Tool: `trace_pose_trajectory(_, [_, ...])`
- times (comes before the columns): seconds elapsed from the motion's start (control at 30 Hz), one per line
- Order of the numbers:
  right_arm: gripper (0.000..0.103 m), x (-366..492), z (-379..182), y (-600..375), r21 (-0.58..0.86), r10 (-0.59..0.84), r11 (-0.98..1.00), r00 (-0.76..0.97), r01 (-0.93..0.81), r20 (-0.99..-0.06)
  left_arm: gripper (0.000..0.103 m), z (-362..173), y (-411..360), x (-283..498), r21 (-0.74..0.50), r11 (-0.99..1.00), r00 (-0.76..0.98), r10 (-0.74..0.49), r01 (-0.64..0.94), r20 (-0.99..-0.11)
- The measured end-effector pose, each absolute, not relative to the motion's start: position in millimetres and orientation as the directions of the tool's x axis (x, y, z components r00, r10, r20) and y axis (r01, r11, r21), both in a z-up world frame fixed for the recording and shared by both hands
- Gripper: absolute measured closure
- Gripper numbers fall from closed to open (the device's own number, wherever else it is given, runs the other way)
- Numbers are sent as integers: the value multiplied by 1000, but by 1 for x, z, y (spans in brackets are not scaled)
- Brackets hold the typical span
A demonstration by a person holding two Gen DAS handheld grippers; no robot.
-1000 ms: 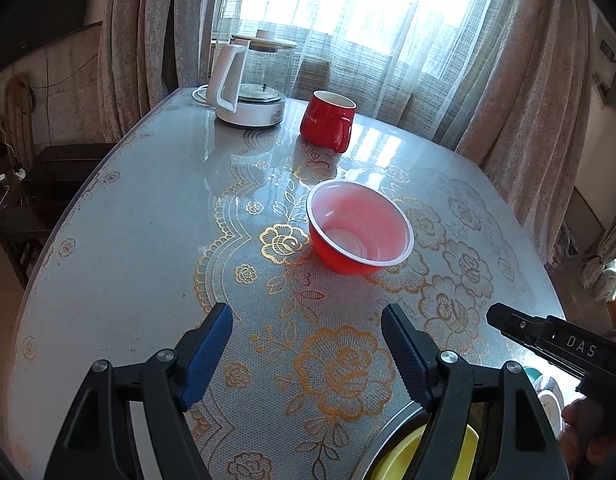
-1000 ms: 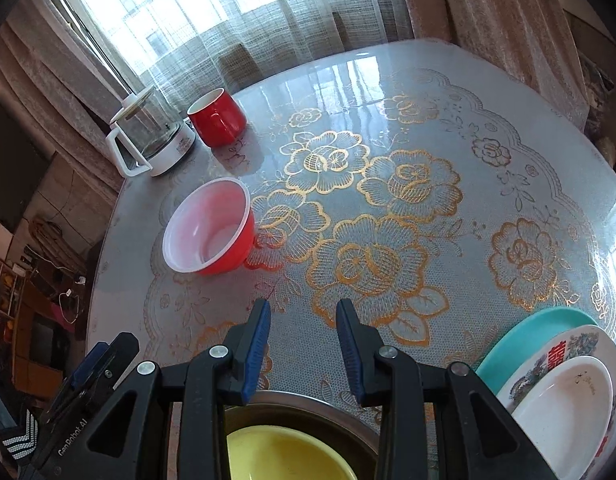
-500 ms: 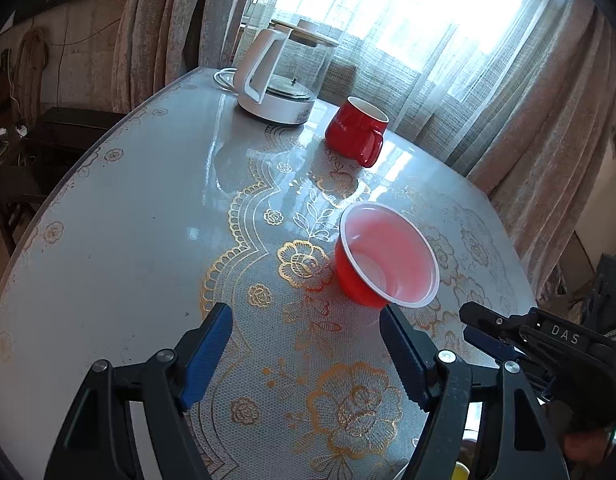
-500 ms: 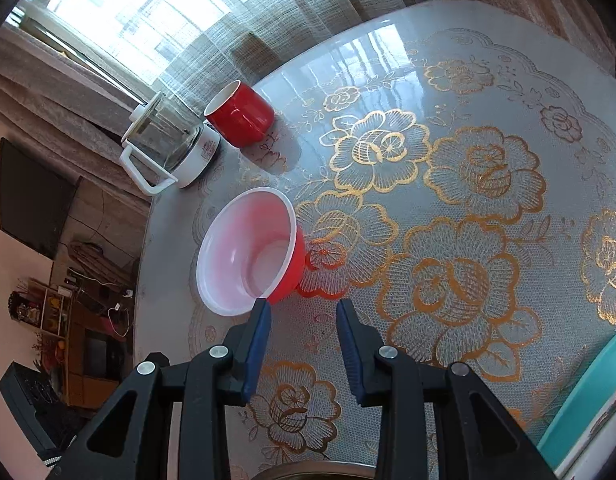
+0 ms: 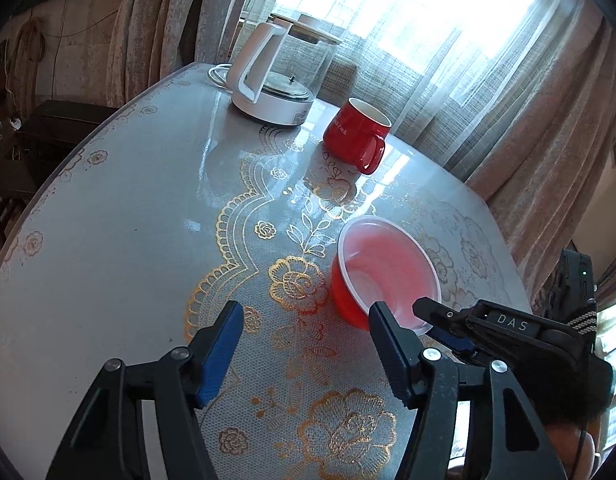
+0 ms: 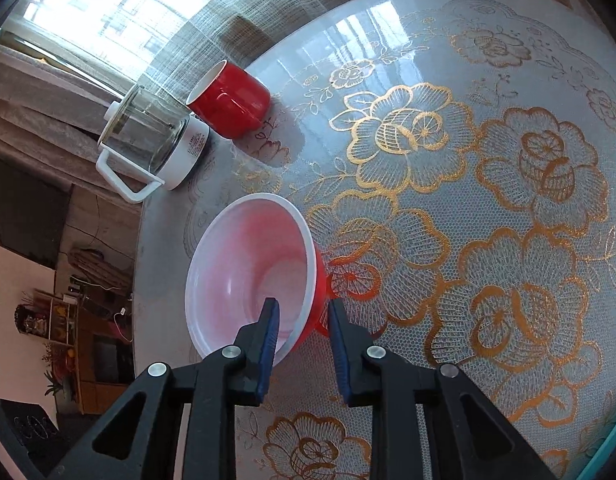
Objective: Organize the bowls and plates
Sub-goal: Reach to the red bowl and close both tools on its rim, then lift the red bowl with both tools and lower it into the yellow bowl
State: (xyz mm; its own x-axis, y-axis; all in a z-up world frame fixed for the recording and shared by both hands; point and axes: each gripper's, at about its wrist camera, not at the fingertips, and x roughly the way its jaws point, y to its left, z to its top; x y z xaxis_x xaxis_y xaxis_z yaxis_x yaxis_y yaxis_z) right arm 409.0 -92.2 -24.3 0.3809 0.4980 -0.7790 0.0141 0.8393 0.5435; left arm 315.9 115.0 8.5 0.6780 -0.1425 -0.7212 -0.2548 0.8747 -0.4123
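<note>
A red bowl (image 6: 248, 276) with a white inside stands on the table; it also shows in the left wrist view (image 5: 384, 276). My right gripper (image 6: 304, 320) is open and straddles the bowl's near rim, one finger inside and one outside; its pads do not press the wall. In the left wrist view the right gripper (image 5: 440, 320) reaches the bowl's near right rim. My left gripper (image 5: 308, 348) is open and empty, over the table just in front and left of the bowl.
A red mug (image 5: 358, 136) and a glass kettle with white base and handle (image 5: 276, 76) stand at the far side by the curtains. The round table carries a gold-flower cloth (image 6: 488, 200). A teal plate edge (image 6: 612, 448) shows at the lower right.
My right gripper has moved forward to the red bowl and its fingers now straddle the rim. My left gripper has moved forward and left. The yellow bowl and plates have left view.
</note>
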Motion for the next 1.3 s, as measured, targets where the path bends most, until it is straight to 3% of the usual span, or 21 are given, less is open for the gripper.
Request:
trace_pose_trajectory(0.17, [91,404,-23,-98,549,508,836,380,0,-773,41,8,110,328,-431,872,678,-173,-232,-715])
trace_pose_trajectory(0.37, [92,393,-17,-111,508,473,861,370,-4,-800,45,-2,92,343,-414,887,640,-199,-205,-742])
trace_pose_trajectory(0.47, [92,387,-17,-119,495,460,869,368,2,-808,55,-10,81,351,-398,898,609,-212,-186,-764])
trace_pose_trajectory(0.7, [92,381,-22,-129,516,474,856,365,23,-802,89,-20,64,353,-398,905,567,-252,-149,-784])
trace_pose_trajectory(0.77, [92,378,-20,-129,519,475,855,367,24,-800,94,-18,60,350,-371,918,567,-231,-143,-791])
trace_pose_trajectory(1.3, [93,321,28,-134,531,482,847,465,-29,-743,94,11,54,287,-420,900,658,-247,-116,-712])
